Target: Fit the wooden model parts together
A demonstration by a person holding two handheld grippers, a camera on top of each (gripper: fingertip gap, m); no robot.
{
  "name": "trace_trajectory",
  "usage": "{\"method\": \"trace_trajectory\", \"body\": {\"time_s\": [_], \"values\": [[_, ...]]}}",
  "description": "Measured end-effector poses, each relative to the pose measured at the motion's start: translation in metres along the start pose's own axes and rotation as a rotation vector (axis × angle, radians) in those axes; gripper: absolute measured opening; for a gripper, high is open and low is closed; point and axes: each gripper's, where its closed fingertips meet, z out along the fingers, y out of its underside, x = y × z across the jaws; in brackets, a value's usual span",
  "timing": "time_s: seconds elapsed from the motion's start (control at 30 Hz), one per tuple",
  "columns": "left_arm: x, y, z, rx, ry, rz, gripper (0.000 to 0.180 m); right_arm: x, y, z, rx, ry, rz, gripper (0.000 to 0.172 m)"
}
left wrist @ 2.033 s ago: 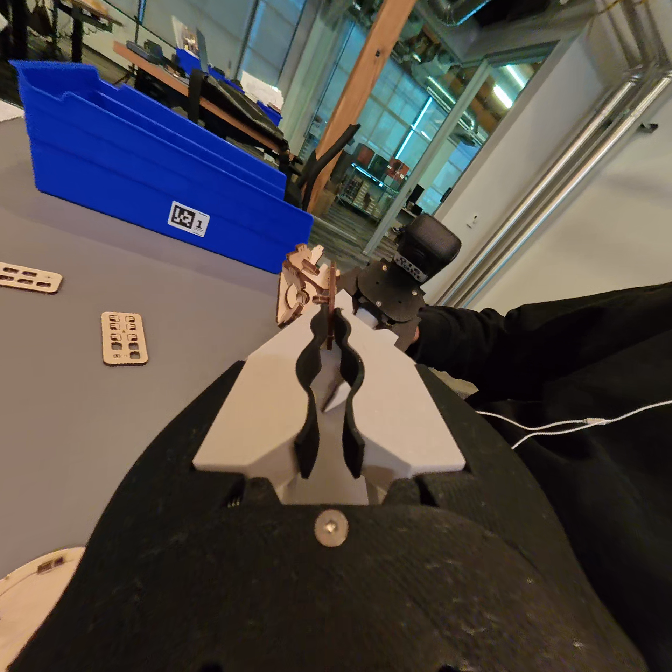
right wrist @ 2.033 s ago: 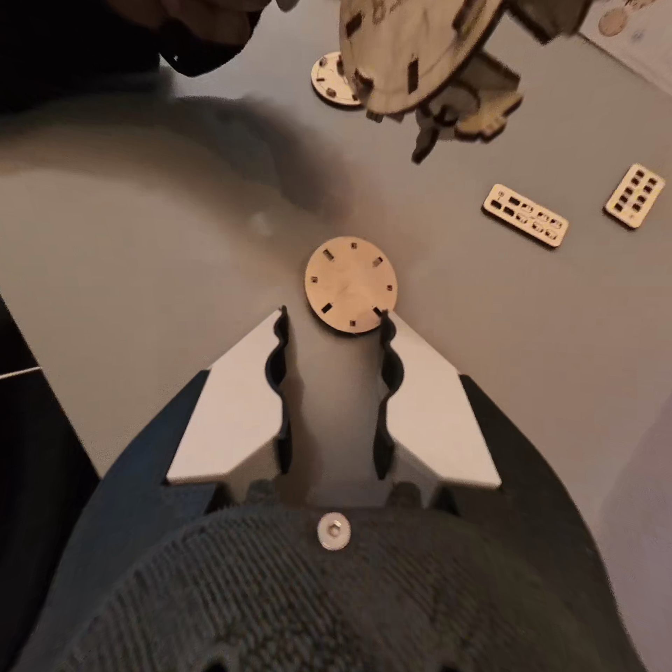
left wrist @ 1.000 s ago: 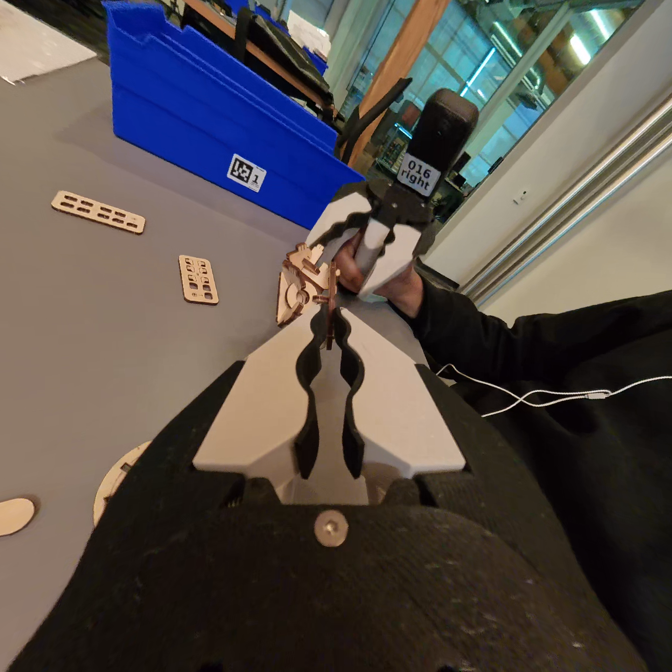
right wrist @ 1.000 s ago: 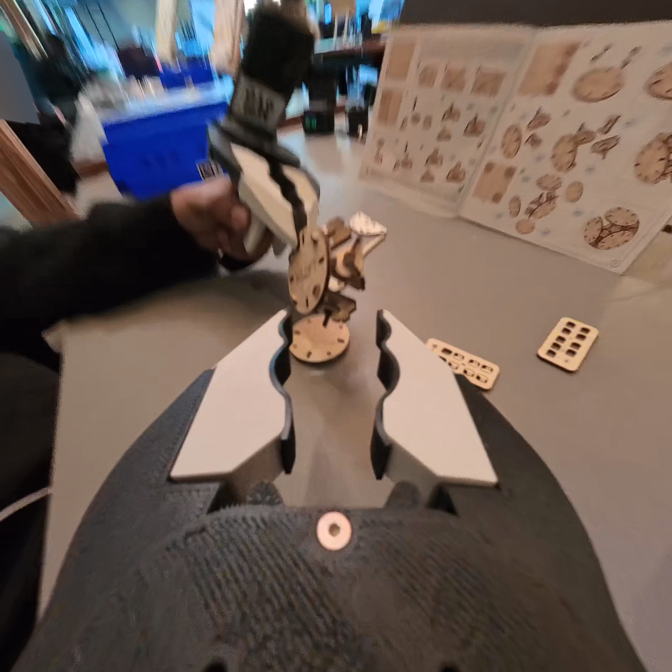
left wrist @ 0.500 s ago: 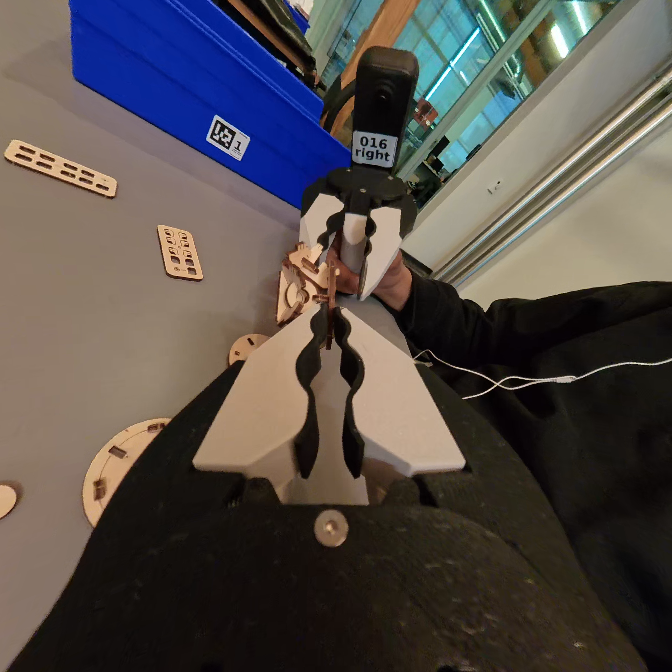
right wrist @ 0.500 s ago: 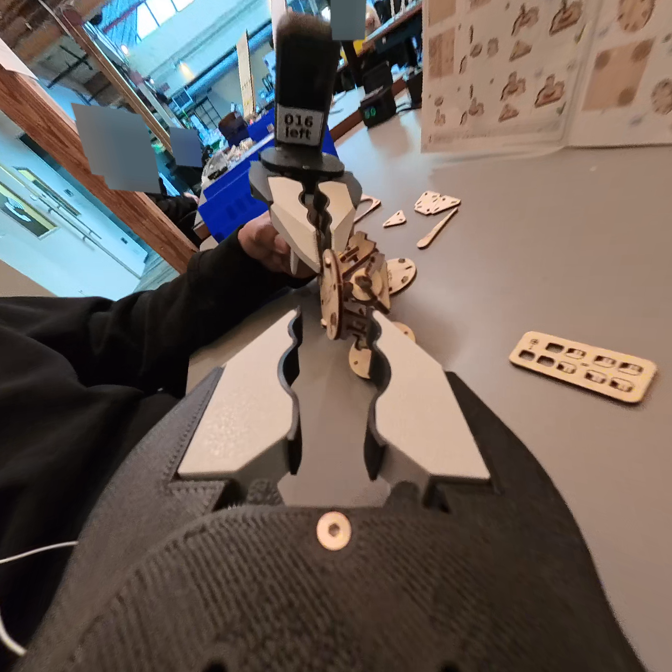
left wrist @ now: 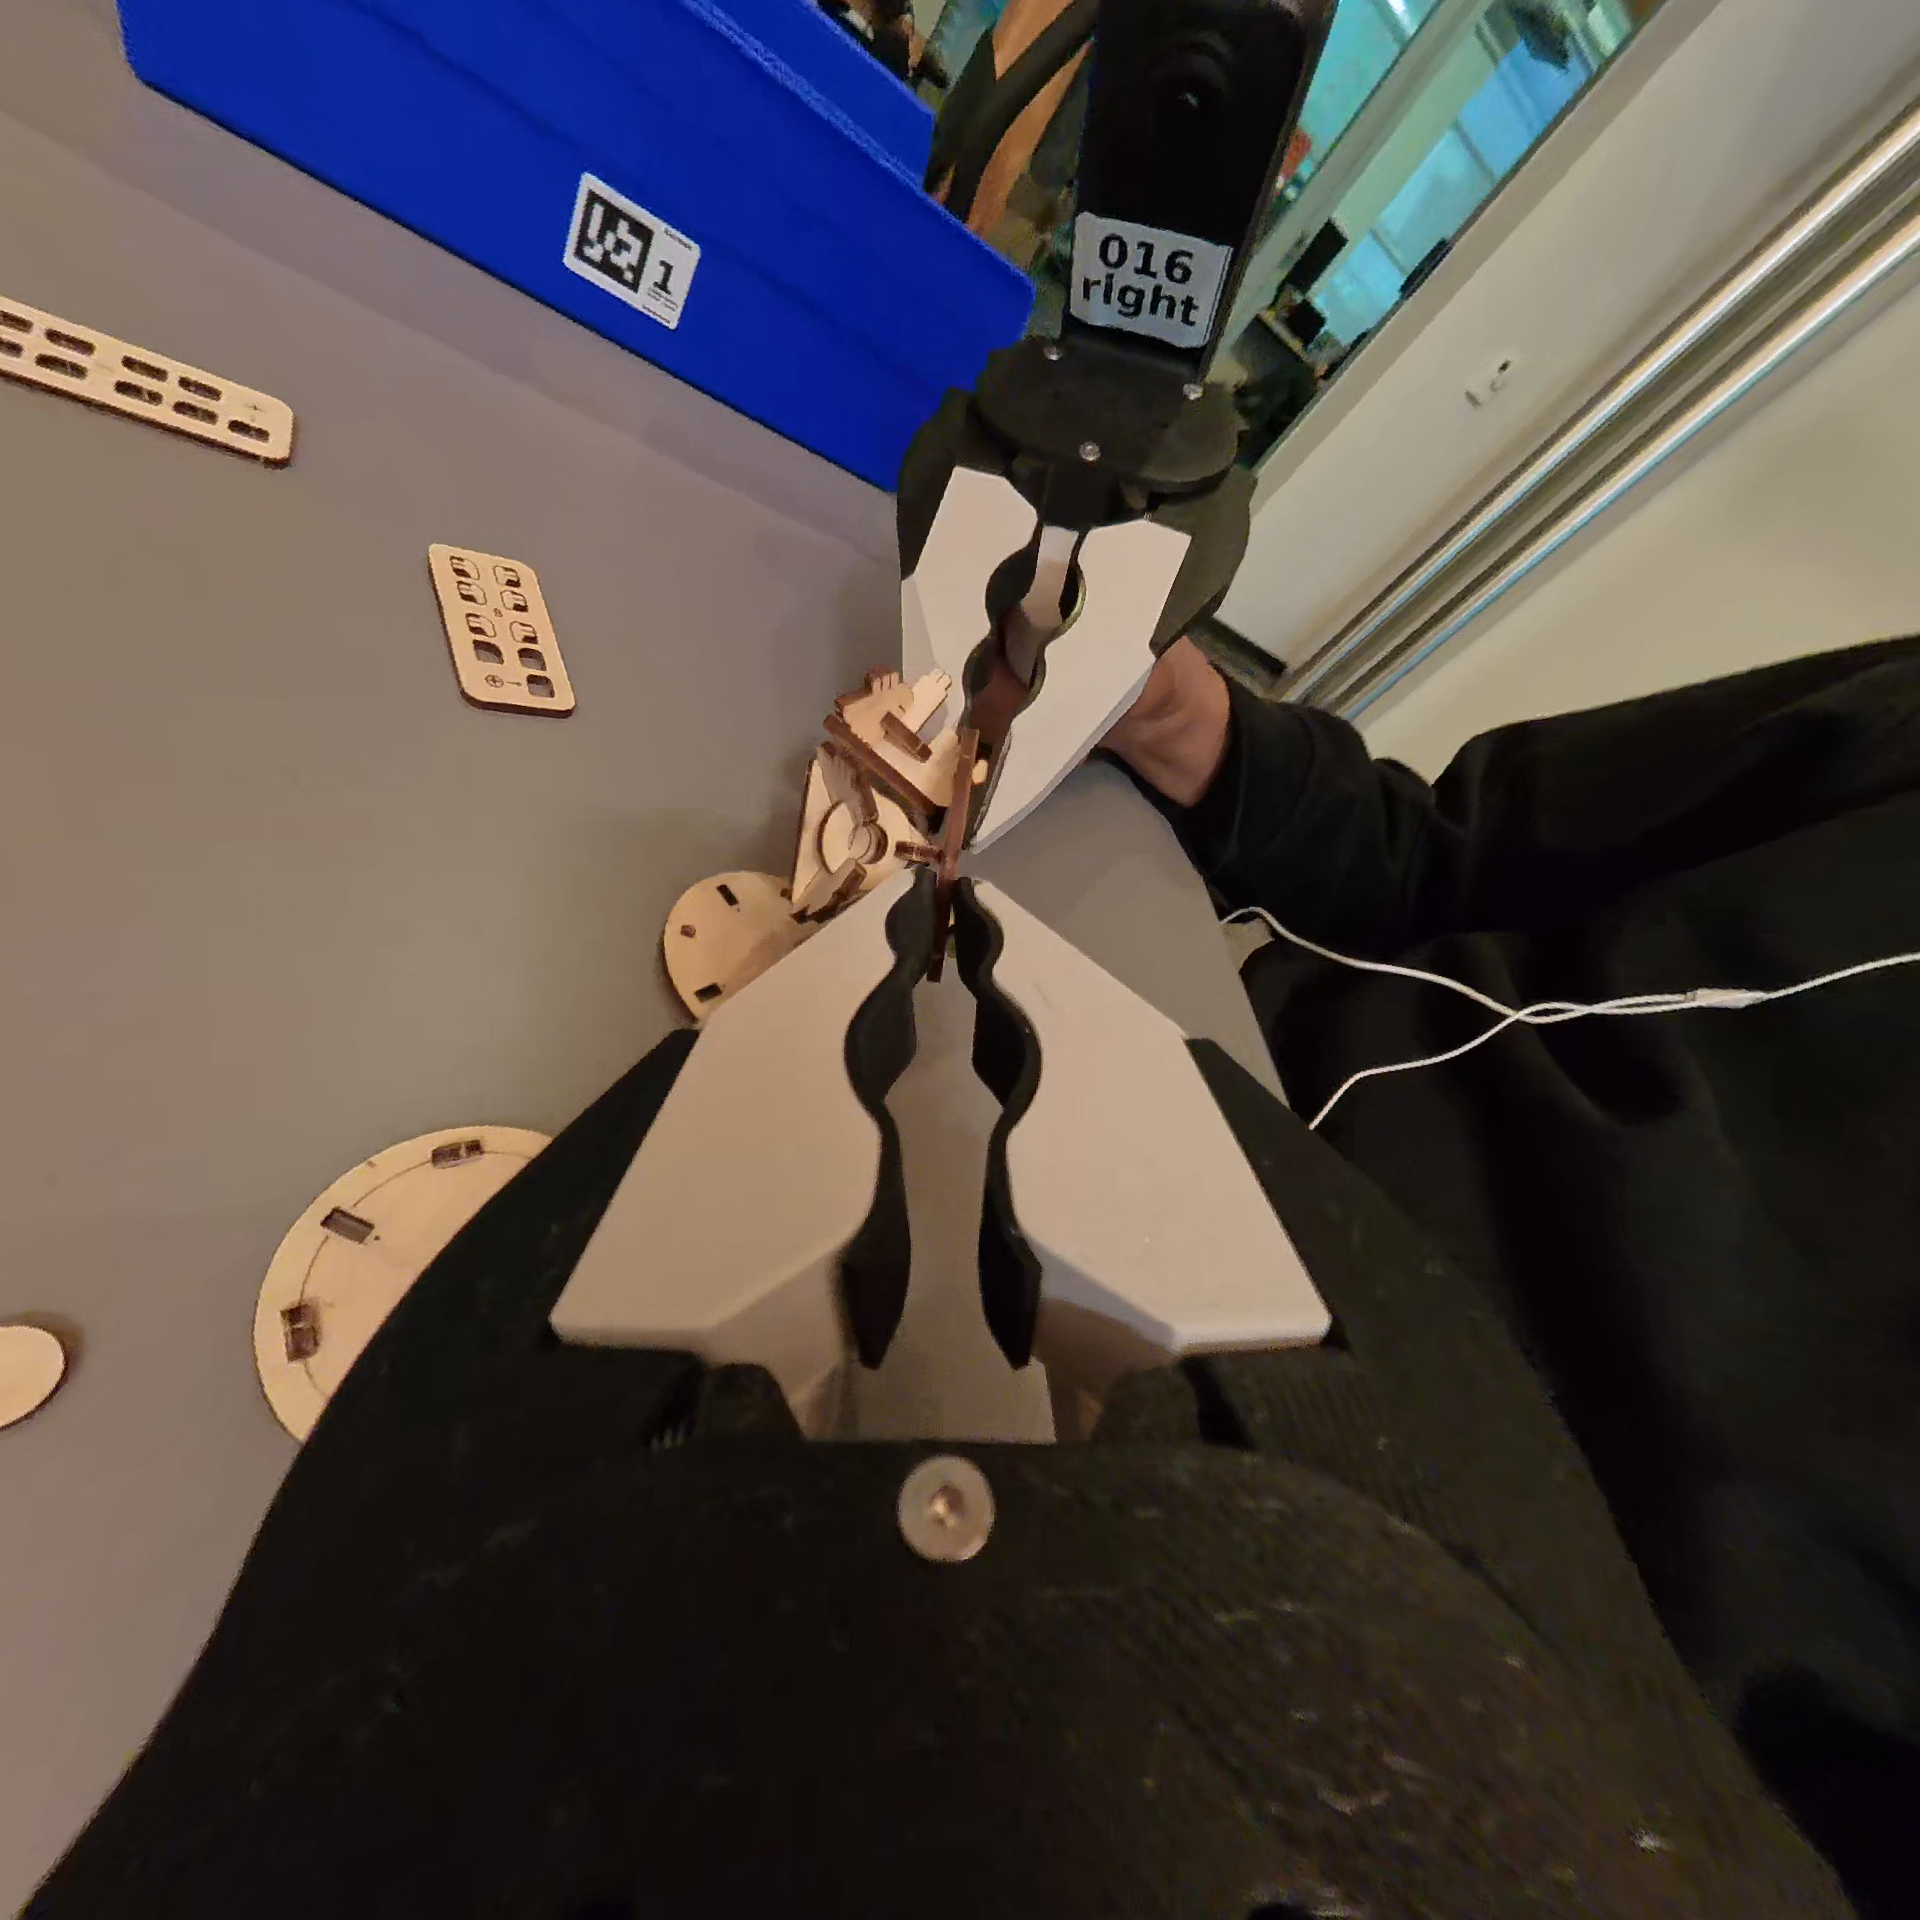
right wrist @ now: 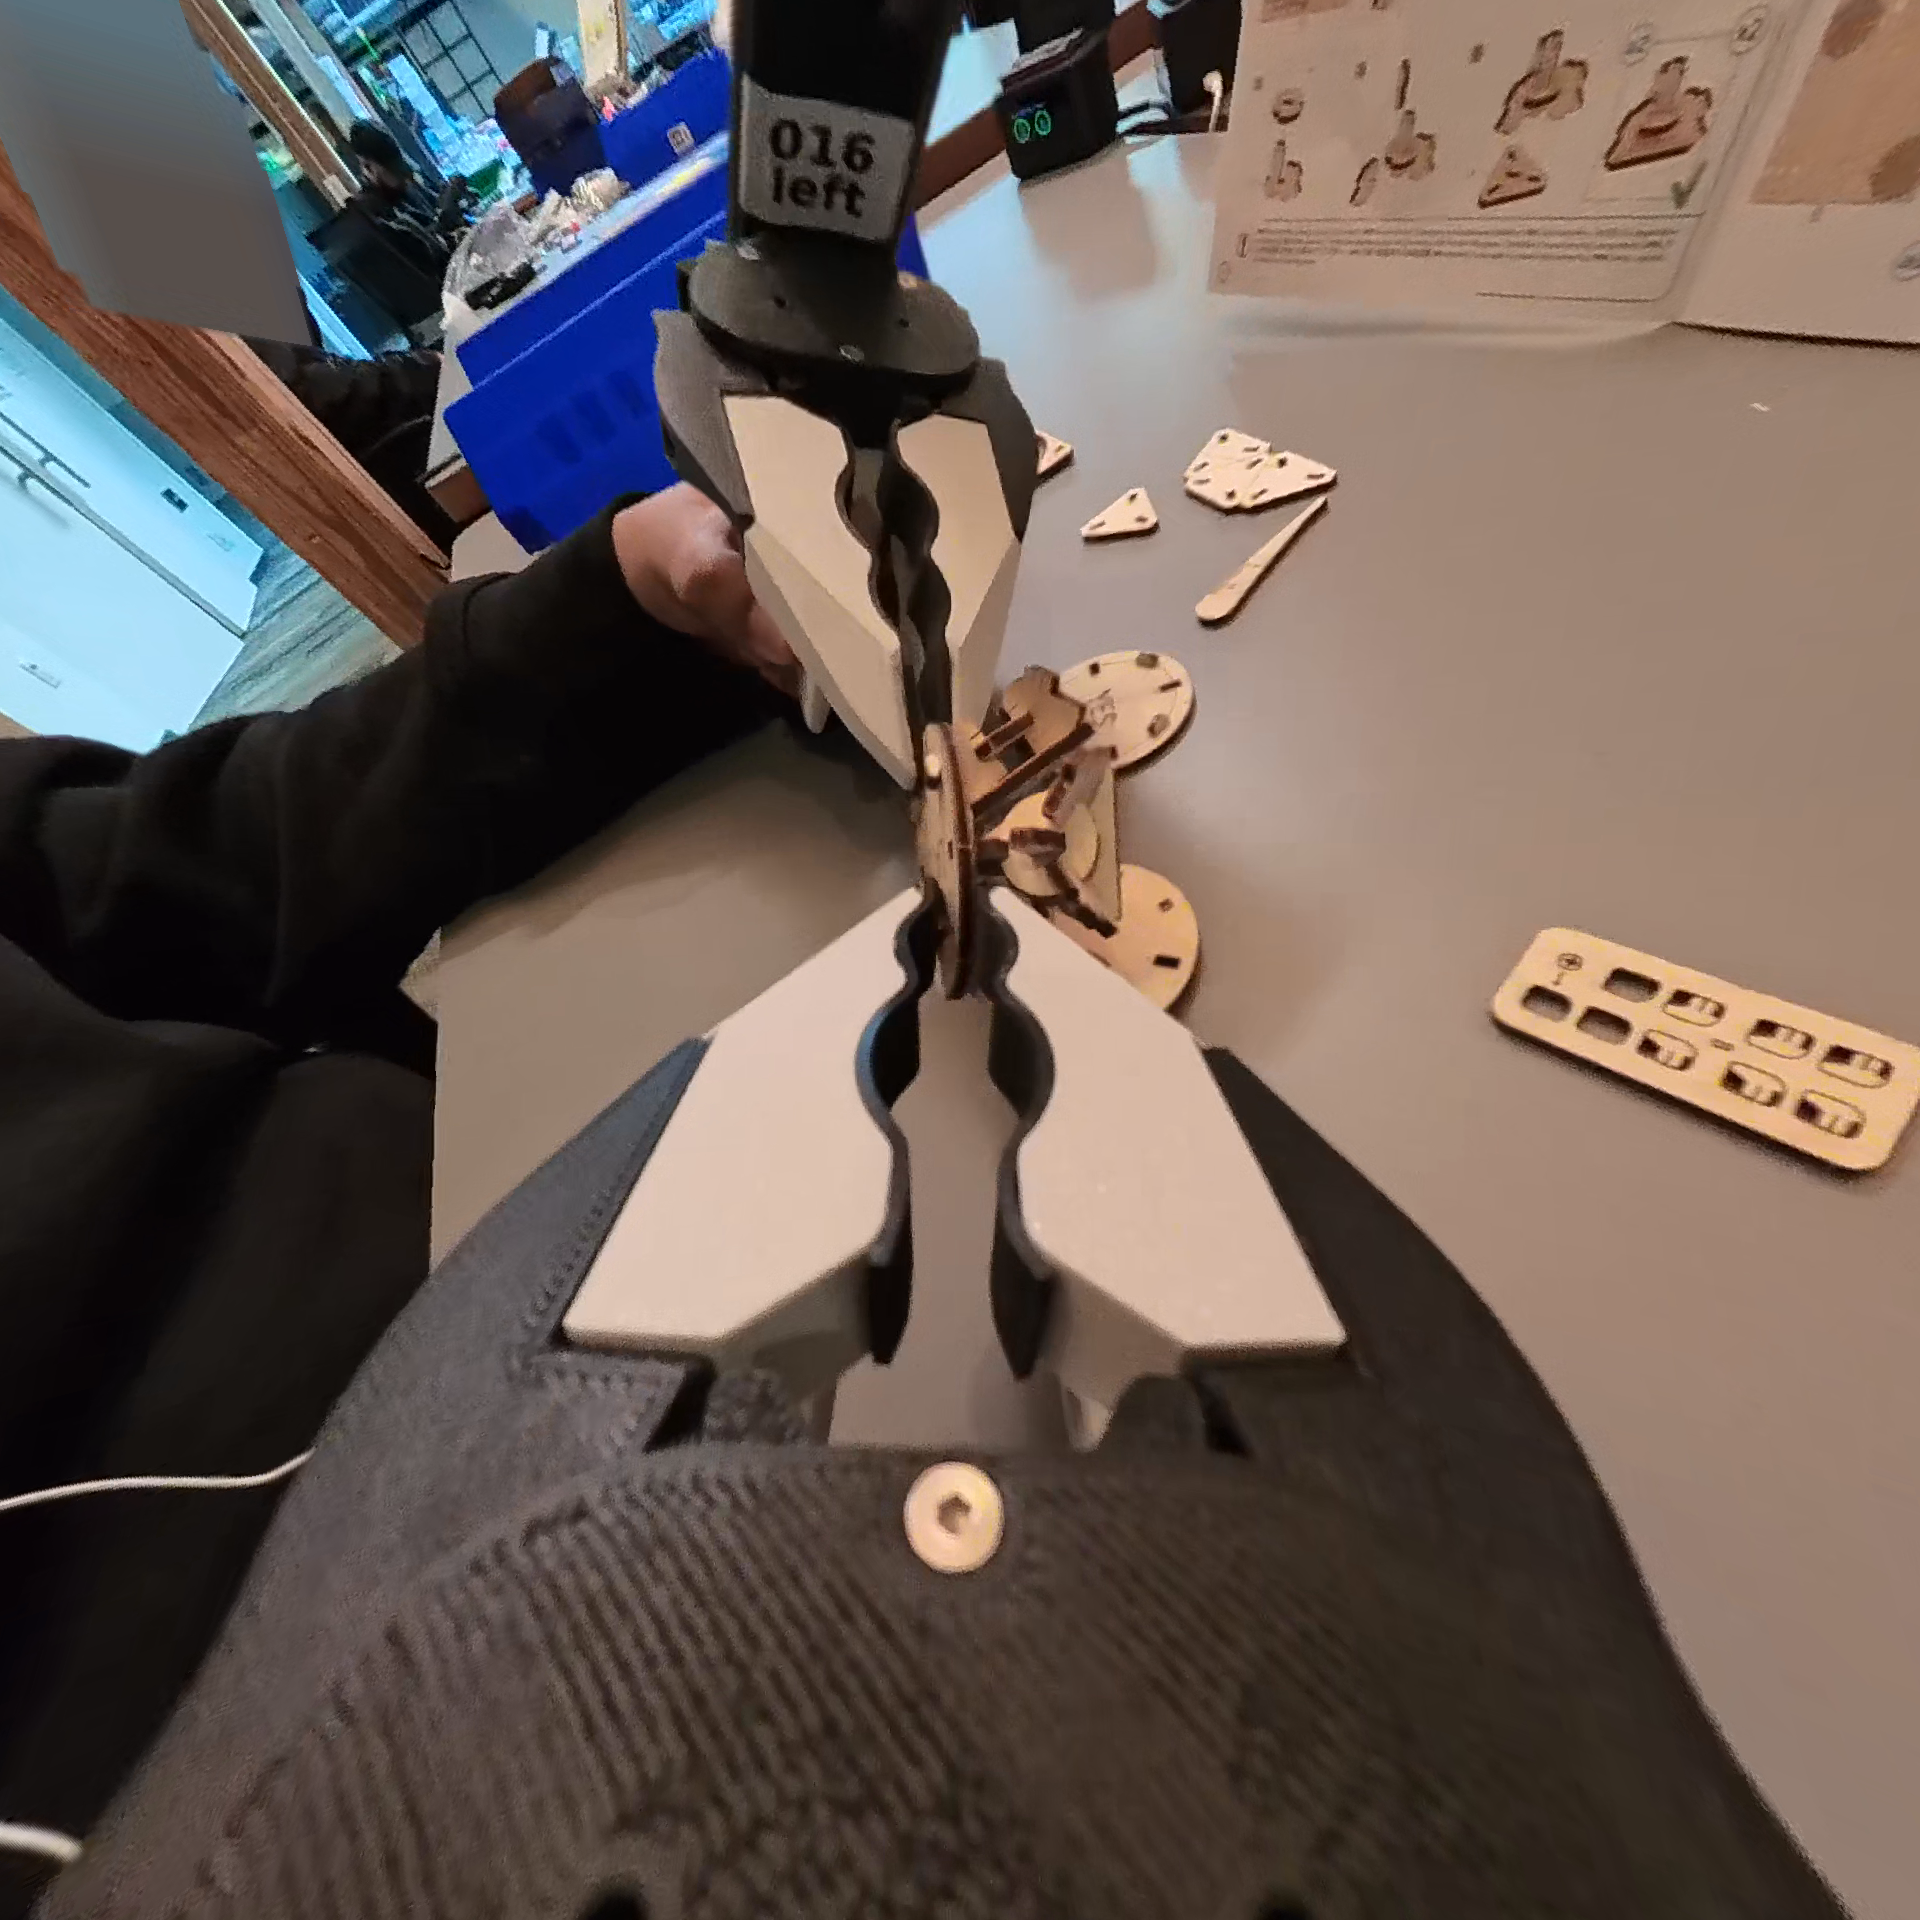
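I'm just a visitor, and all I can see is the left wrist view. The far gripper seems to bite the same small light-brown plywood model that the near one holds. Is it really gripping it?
Observer: Yes. The right wrist view shows the right gripper with both pads pressed on the round disc edge of the plywood model, opposite the left gripper.
Operator: What is on the table outside my picture?
Observer: A white illustrated instruction sheet is at the far side of the grey table.
Operator: Are there any loose parts I'm missing?
Observer: Small triangular wooden pieces and a slim wooden stick lie in front of that sheet.
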Motion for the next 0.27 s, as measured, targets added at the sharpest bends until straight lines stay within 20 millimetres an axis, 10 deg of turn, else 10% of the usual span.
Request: {"method": "trace_trajectory", "body": {"time_s": [0.27], "values": [[-0.0039, 0.0094, -0.0006, -0.048, -0.041, 0.03, 0.0, 0.002, 0.0092, 0.0068, -0.072, -0.017, 0.042, 0.003]]}}
